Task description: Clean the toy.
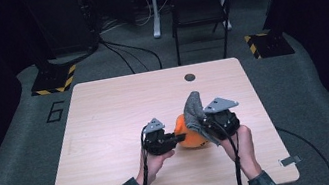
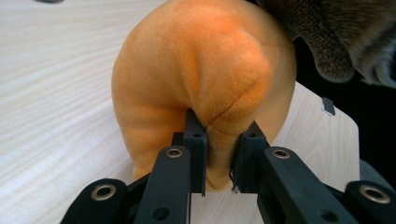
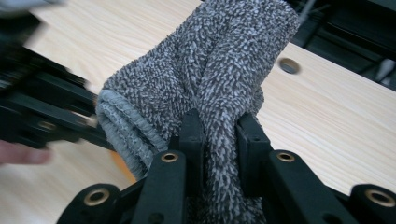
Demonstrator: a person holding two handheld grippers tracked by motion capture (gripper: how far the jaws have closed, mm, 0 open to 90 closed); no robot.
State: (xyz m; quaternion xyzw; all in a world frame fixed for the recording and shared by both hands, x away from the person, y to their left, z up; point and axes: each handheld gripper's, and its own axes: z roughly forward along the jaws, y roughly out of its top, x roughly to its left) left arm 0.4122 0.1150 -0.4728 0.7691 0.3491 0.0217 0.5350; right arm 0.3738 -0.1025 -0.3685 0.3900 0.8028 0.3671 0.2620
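An orange plush toy (image 1: 191, 138) lies on the wooden table (image 1: 120, 110), right of centre and near the front. My left gripper (image 1: 178, 139) comes at it from the left. In the left gripper view, that gripper (image 2: 223, 149) is shut on a fold of the orange plush (image 2: 201, 70). A grey fuzzy sock (image 1: 193, 108) stands up over the toy, with my right gripper (image 1: 208, 125) just right of it. The right gripper view shows this gripper (image 3: 219, 140) shut on the sock (image 3: 224, 60), which bunches above the jaws. The sock (image 2: 336, 42) hangs at the top right of the left gripper view.
A round cable hole (image 1: 190, 77) sits near the table's far edge. A black chair (image 1: 198, 0) stands on the floor beyond the table. Bare wood stretches left and behind the toy. The left gripper (image 3: 42, 112) appears blurred at the left of the right gripper view.
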